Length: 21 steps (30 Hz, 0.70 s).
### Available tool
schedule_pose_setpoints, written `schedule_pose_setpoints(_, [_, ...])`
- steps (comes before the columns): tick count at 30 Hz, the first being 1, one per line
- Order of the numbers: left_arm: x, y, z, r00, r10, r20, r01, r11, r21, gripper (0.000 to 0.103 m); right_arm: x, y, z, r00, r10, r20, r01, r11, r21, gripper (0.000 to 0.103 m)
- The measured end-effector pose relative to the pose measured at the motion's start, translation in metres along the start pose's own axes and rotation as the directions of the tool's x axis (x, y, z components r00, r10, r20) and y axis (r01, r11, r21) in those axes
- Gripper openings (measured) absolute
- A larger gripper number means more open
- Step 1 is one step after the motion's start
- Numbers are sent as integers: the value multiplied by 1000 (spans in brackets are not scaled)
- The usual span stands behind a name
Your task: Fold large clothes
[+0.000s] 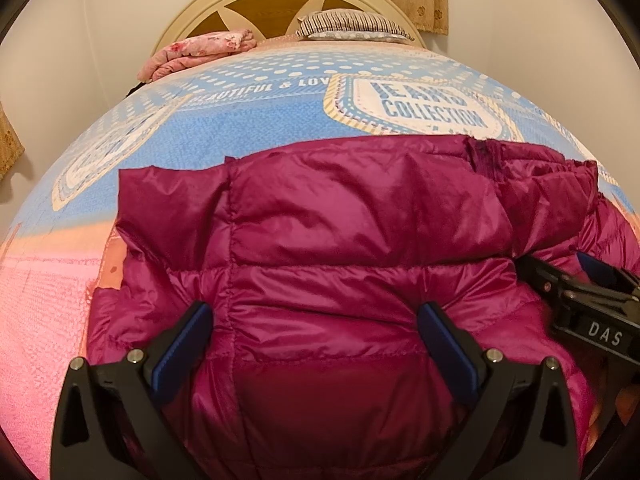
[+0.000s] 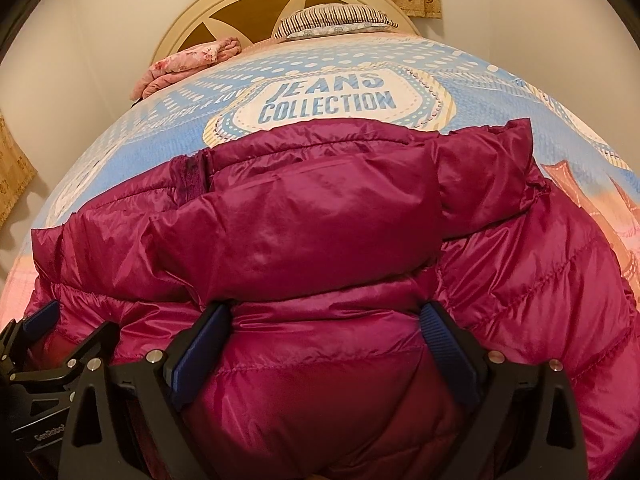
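Shiny dark-pink puffy jacket point(image 1: 340, 248) lies on the bed point(image 1: 248, 128), on the near half of the blue and pink sheet. From your left wrist you see your left tongs point(image 1: 314, 344) spread wide, with the jacket's puffy cloth bulging up between the two blue pads. They are not pinching it. Your right tongs point(image 1: 568, 276) poke in from the right side, close to the jacket, but from here you cannot tell how they stand. One flap is already laid over the middle.

From your right wrist you see your right tongs point(image 2: 326, 340) spread wide too, sitting over a fat roll of the jacket point(image 2: 320, 220). The zipper end shows at the far left of the top fold.

To fold it well, I think you should push low and grab both layers near the edge, not just the slippery top skin. Move both tongs together so the fold stays straight. Press the air out, or it may puff back open.

No boxes or baskets show. Only a pink blanket point(image 2: 188, 62) and a striped pillow point(image 2: 336, 20) sit at the far end.
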State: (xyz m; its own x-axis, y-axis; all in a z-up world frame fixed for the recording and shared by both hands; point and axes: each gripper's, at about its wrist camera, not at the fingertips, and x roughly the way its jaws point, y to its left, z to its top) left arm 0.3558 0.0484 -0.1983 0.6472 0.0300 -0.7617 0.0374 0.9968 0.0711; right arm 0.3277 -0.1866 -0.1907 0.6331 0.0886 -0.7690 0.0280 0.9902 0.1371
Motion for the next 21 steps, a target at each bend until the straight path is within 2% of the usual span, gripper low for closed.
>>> schedule_pose_setpoints(2, [-14, 0, -4, 1000, 17, 6, -17, 1000, -21, 103, 0, 1, 0, 1000, 2, -1, -2, 1000, -4, 98])
schedule_pose_setpoints(5, [-39, -9, -13, 999, -7, 44, 7, 1000, -11, 103, -6, -4, 3, 999, 45, -17, -45, 999, -2, 98])
schedule_pose_setpoints(7, [-53, -21, -20, 996, -7, 86, 4, 999, 32, 103, -26, -18, 8, 992, 123, 38, -125, 991, 57, 98])
schedule_pose_setpoints(8, [-59, -30, -23, 994, 0, 112, -7, 998, 60, 103, -34, -23, 11, 989, 127, 70, -131, 989, 66, 98])
schedule_pose_setpoints(10, [-60, -46, -24, 992, 3, 123, -17, 993, 113, 103, -53, -35, 21, 986, 67, 153, -80, 994, 76, 98])
schedule_pose_setpoints(11, [-57, -57, -24, 992, 20, 122, -39, 987, 154, 103, -54, -41, 27, 986, 52, 157, -67, 993, 93, 98])
schedule_pose_setpoints(13, [-42, -73, -26, 989, 87, 118, -111, 968, 223, 103, -40, -54, 36, 994, 25, 103, -38, 991, 127, 98])
schedule_pose_setpoints(15, [-28, -70, -24, 995, 60, 82, -75, 977, 201, 103, -20, -62, 35, 998, -20, 60, 12, 992, 122, 97])
schedule_pose_setpoints(17, [-17, -54, -21, 999, -17, 40, 12, 992, 124, 103, -3, -64, 32, 999, -31, 19, 29, 995, 99, 98])
schedule_pose_setpoints(19, [-12, -48, -18, 999, -46, 18, 44, 995, 93, 103, 1, -64, 30, 999, -33, 16, 31, 995, 98, 98])
schedule_pose_setpoints(21, [-11, -47, -19, 999, -46, 14, 44, 995, 94, 103, 6, -61, 29, 999, -45, 12, 44, 995, 87, 98])
